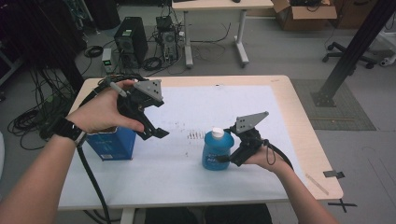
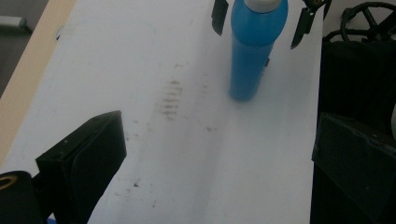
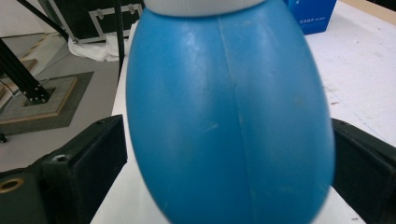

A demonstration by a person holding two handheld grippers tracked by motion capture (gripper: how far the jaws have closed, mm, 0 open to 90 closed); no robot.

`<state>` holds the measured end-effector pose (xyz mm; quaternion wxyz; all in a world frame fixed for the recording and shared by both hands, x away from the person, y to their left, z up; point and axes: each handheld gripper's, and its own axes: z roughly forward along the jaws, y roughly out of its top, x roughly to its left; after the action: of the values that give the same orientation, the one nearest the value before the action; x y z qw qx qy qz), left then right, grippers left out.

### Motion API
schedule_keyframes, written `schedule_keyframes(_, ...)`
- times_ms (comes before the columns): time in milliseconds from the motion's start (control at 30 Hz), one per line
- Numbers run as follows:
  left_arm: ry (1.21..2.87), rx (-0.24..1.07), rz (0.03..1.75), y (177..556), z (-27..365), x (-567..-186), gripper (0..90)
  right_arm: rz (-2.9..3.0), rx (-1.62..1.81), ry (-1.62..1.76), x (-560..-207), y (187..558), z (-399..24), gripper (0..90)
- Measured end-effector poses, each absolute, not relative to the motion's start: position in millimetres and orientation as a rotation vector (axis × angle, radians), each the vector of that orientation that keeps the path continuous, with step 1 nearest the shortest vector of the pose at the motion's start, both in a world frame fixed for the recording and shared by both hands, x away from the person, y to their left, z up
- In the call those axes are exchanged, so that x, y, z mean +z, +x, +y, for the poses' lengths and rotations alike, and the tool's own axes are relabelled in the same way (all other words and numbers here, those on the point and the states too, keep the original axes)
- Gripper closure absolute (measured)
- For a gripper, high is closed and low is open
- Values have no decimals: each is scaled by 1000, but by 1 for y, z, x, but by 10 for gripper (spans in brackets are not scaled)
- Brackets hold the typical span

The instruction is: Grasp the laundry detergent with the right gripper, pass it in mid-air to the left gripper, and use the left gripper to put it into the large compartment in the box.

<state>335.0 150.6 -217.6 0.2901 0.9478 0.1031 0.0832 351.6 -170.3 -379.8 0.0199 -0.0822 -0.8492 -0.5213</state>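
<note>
My right gripper straddles the blue bottle on the table, jaws wide, pads not pressing. Left gripper spread, empty, above table.

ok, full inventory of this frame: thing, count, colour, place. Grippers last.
bottle: 1, blue with white cap, upright on the table's right half, between the right gripper's jaws
box: 1, blue, near the table's left edge, under the left hand
table: 1, light wood rim with white top, centre
smudges: a patch, brownish, mid-table left of the bottle
computer towers: 2, black, on the floor beyond the table
cardboard box: 1, brown, floor at top right
left gripper: 1, black, raised over the blue box, jaws open
right gripper: 1, black, jaws around the bottle, gaps at both sides
</note>
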Motion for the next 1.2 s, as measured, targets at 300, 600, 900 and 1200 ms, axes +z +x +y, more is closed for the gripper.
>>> schedule_keyframes(300,2530,223,270,335,152,-219,34,-2634,-1631,-258,-382,354,-168,110)
schedule_keyframes(600,2535,222,268,335,150,-219,34,-2626,-1637,-259,-384,354,-170,184)
schedule_keyframes(900,2531,237,269,334,151,-218,33,-2624,-1643,-257,-384,355,-172,235)
schedule_keyframes(1200,2535,232,272,335,150,-219,34,-2616,-1653,-256,-386,355,-174,279)
